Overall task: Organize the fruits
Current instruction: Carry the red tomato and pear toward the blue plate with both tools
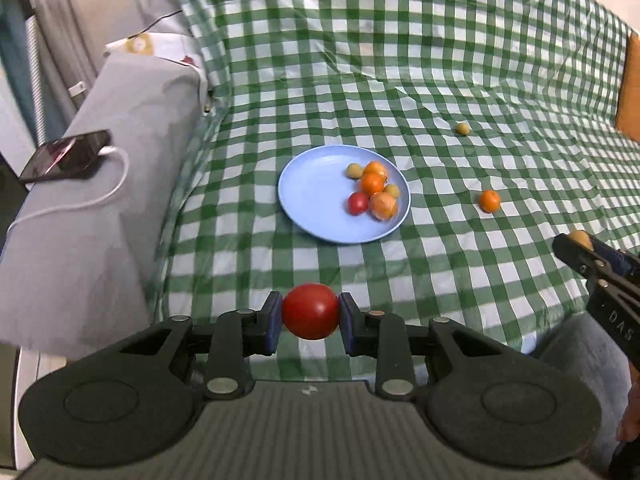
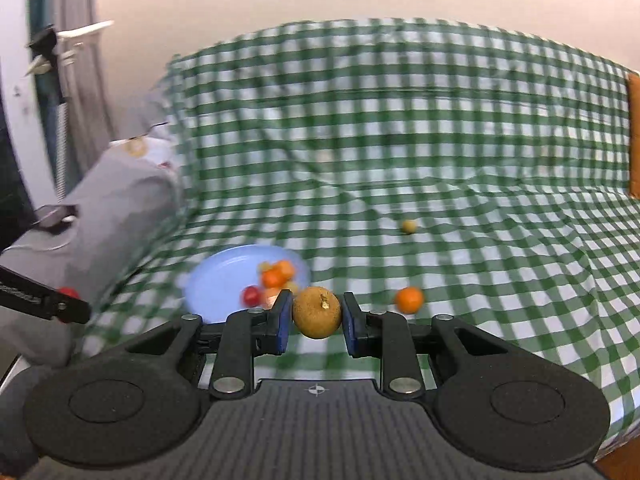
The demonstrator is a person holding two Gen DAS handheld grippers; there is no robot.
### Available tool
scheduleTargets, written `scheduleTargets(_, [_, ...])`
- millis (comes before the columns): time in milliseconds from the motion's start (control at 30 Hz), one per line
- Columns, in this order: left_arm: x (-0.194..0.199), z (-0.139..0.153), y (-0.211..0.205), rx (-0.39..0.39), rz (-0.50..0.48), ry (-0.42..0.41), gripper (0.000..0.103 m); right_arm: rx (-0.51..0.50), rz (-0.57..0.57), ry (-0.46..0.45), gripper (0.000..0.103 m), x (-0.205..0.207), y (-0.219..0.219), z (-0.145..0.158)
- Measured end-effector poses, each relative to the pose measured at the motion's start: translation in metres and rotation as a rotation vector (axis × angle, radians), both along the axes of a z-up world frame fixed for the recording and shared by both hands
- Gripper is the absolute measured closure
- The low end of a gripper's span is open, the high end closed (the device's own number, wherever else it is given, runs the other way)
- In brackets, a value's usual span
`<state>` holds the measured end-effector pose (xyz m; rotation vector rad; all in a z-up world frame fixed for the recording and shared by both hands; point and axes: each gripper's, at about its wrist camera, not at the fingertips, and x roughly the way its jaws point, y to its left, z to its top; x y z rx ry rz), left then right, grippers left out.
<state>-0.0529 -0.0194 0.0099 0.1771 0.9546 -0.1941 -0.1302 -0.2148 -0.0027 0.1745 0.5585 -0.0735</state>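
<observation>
My left gripper (image 1: pixel 310 318) is shut on a red tomato (image 1: pixel 310 317), held above the green checked cloth in front of a blue plate (image 1: pixel 312 196). The plate holds several fruits: oranges, a small red tomato (image 1: pixel 357 203) and small tan fruits. My right gripper (image 2: pixel 316 313) is shut on a tan round fruit (image 2: pixel 317 312); it also shows at the right edge of the left wrist view (image 1: pixel 580 246). An orange (image 1: pixel 489 201) and a small tan fruit (image 1: pixel 463 129) lie loose on the cloth right of the plate. The right wrist view is blurred; it shows the plate (image 2: pixel 218 280) and the orange (image 2: pixel 409 300).
A grey cushioned armrest (image 1: pixel 100 200) stands at the left with a phone (image 1: pixel 66 156) and white cable on it. An orange-brown cushion (image 1: pixel 630 88) is at the far right. The checked cloth (image 1: pixel 400 60) rises up the backrest behind.
</observation>
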Motion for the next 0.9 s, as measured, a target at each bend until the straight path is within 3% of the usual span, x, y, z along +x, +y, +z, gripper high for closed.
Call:
scheduleTargets(400, [-0.049,0.012,0.034,-0.066,0.035,-0.071,0.070,-0.067,0.168,-0.006,0.076,-0.037,0.076,0.023])
scheduleTargets(900, [-0.039,0.016,0.051,-0.108,0.065,-0.083,0.070,-0.098,0.191,0.011,0.076,-0.033,0.088,0.020])
